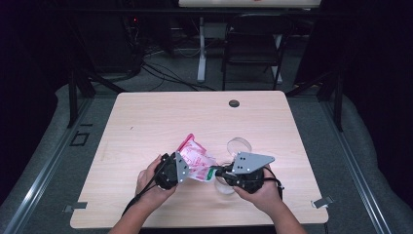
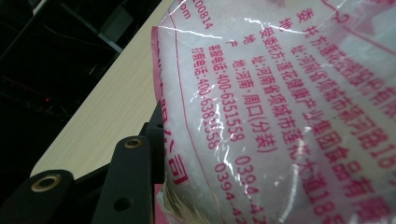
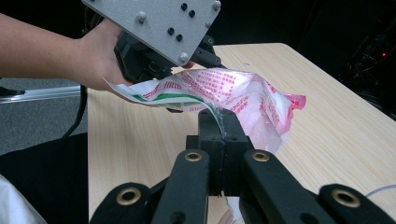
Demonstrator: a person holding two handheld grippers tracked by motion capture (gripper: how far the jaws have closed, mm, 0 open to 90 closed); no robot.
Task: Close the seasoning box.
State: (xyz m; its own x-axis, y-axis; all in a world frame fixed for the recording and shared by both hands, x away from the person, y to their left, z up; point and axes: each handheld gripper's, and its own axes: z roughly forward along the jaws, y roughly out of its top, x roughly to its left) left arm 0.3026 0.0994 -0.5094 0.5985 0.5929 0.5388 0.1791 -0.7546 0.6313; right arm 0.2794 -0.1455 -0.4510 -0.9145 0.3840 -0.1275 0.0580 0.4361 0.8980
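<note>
Right hand-held gripper (image 3: pixel 223 133) pinches bag (image 3: pixel 243 95) edge, seen close-up

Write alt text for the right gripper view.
The right gripper pinches an edge of a clear plastic bag printed in red, above a wooden table. Beyond it, the left gripper, in a person's hand, holds the bag's other side.

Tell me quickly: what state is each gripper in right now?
Left gripper: closed on the plastic bag, gripping its body.
Right gripper: shut tight on the bag's edge.
</note>
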